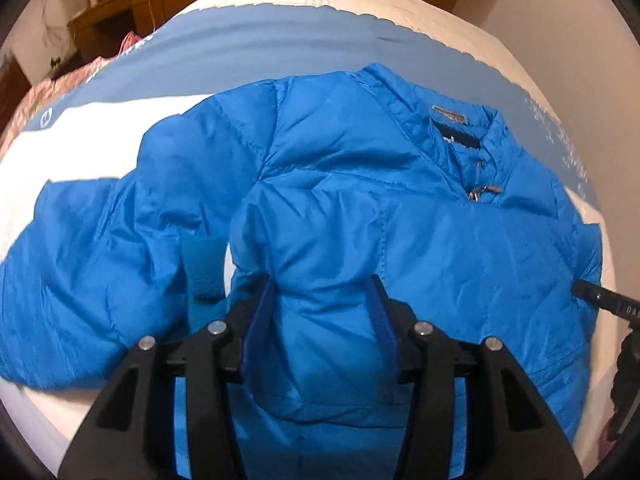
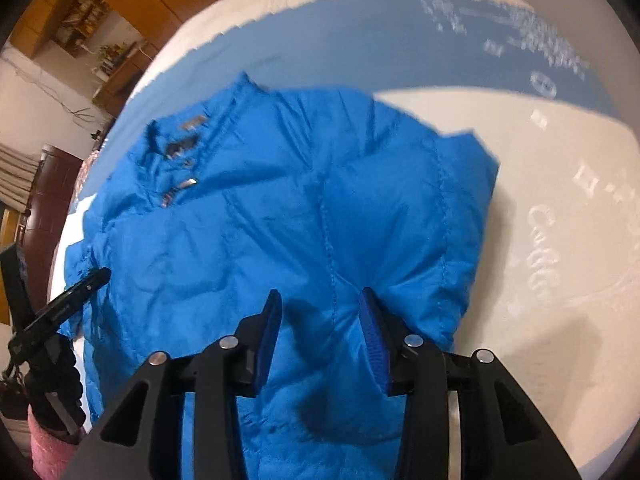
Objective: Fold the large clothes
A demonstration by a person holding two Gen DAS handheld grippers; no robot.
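A bright blue puffer jacket (image 1: 360, 208) lies front up on a bed, collar and zipper at the far side; it also shows in the right wrist view (image 2: 280, 208). My left gripper (image 1: 324, 292) has its jaws apart with a puffed fold of jacket fabric between the blue pads; the pads seem to touch it. My right gripper (image 2: 320, 304) is likewise spread over a bunched seam of the jacket. One sleeve (image 1: 80, 264) spreads out to the left. The right gripper's tip (image 1: 592, 292) pokes in at the right edge.
The bed cover (image 2: 540, 200) is white with a broad blue band (image 1: 280, 48) at the far side. Wooden furniture (image 1: 120, 8) and shelves (image 2: 80, 16) stand beyond the bed. The other gripper and a pink-sleeved hand (image 2: 48, 312) are at the left edge.
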